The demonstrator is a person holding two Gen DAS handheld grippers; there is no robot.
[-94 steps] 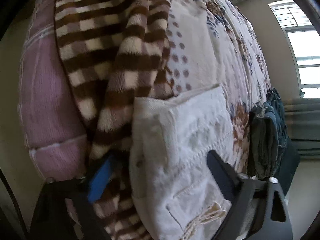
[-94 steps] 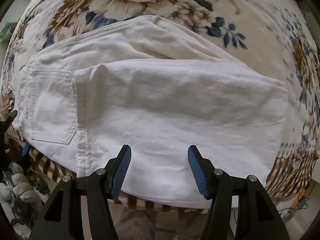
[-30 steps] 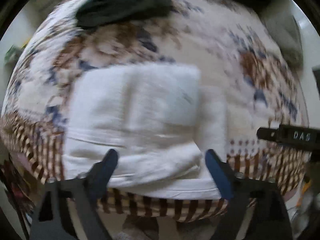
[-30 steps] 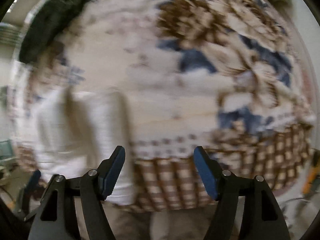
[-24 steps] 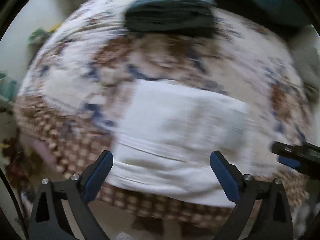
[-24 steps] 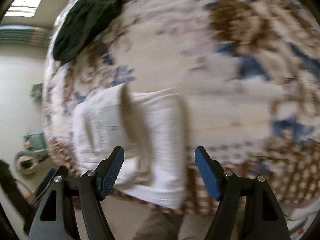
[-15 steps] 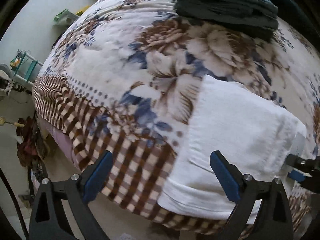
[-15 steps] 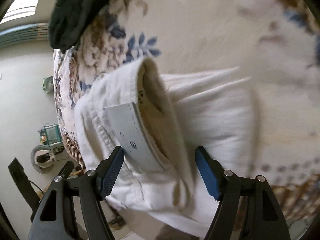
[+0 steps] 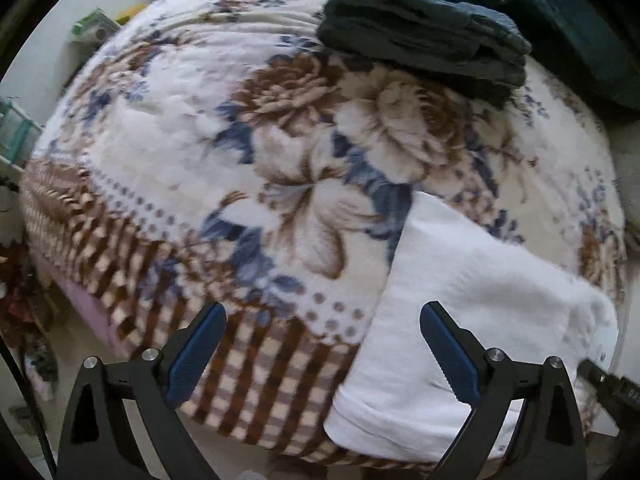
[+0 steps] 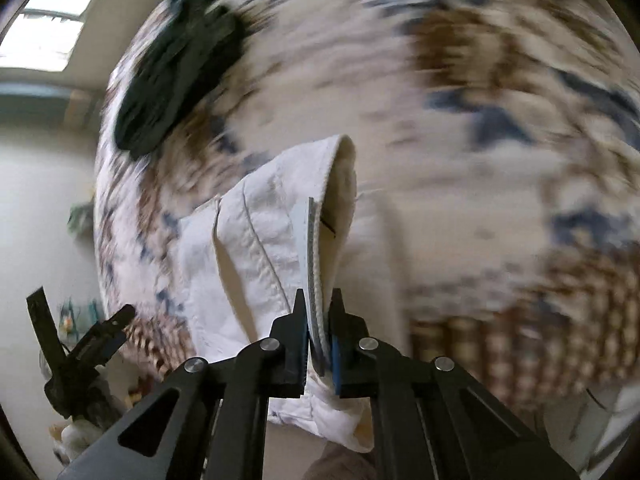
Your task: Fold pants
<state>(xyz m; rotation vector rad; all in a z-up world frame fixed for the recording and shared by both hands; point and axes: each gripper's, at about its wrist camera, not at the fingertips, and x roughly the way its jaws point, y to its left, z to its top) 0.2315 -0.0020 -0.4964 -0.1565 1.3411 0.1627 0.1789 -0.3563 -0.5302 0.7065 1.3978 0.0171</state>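
Observation:
The folded white pants (image 9: 460, 304) lie near the front edge of the flowered blanket (image 9: 224, 128), at the lower right of the left wrist view. My left gripper (image 9: 322, 344) hangs wide open over the checked border to their left, with nothing between its fingers. In the right wrist view my right gripper (image 10: 319, 316) is shut on the waistband edge of the white pants (image 10: 256, 248), together with the grey card tag (image 10: 311, 268) on it. The waistband stands up from the fold.
A stack of folded dark clothes (image 9: 424, 36) lies at the far side of the blanket, with more dark fabric (image 9: 576, 28) behind it. The blanket's checked border (image 9: 132, 264) drops over the bed's front edge. A window (image 10: 44, 28) shows at the upper left.
My right gripper swung left over the pants and shut on their waistband edge and tag. My left gripper slid left off the pants and stands over the checked border, still open.

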